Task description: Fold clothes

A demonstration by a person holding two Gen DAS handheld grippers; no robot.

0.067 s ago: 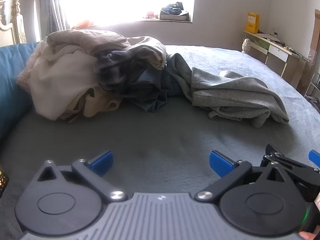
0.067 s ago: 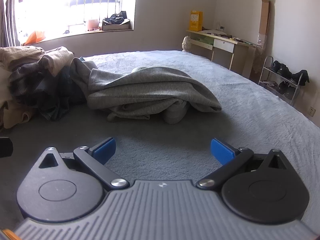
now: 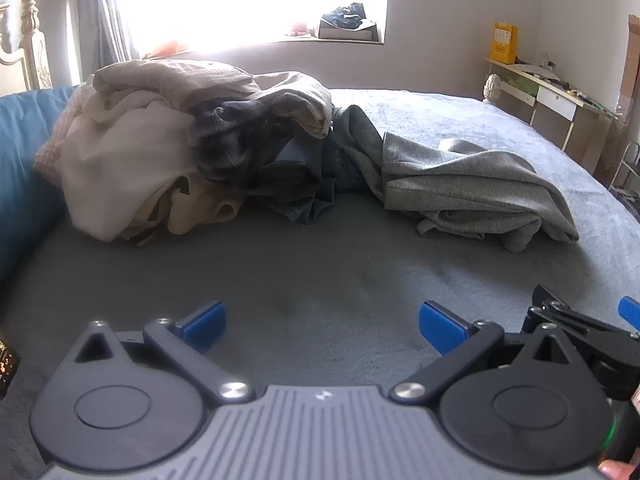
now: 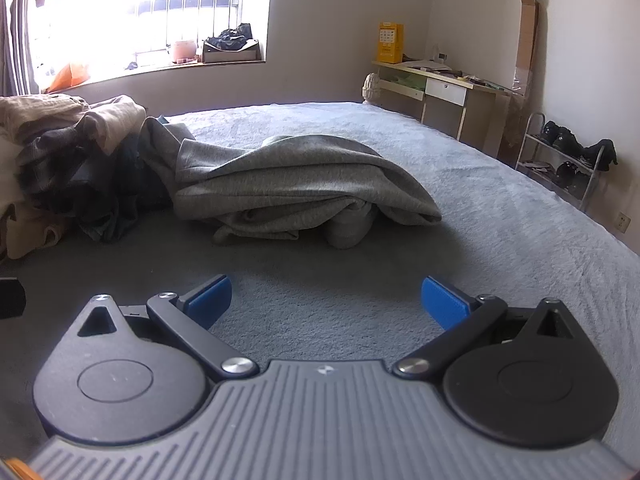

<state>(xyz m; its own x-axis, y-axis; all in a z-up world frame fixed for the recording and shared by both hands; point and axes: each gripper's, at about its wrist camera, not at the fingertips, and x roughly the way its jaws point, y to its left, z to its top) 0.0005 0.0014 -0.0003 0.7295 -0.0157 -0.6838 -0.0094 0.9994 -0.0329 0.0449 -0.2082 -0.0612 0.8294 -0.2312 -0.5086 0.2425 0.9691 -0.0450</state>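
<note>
A crumpled grey sweatshirt (image 3: 460, 188) lies on the grey bed cover (image 3: 320, 272), also in the right wrist view (image 4: 296, 184). Left of it is a heap of clothes: cream and beige garments (image 3: 132, 148), a dark plaid shirt (image 3: 236, 140) and dark blue cloth (image 3: 308, 184). The heap shows at the left edge of the right wrist view (image 4: 80, 168). My left gripper (image 3: 322, 326) is open and empty, low over the bed, well short of the clothes. My right gripper (image 4: 326, 300) is open and empty, facing the sweatshirt from a short distance. It shows at the right edge of the left wrist view (image 3: 580, 320).
A blue pillow (image 3: 20, 184) and white headboard (image 3: 24, 48) are at the left. A window sill (image 4: 224, 46) with items is behind. A desk (image 4: 448, 88) with a yellow box (image 4: 390, 42) and a shoe rack (image 4: 568, 156) stand right of the bed.
</note>
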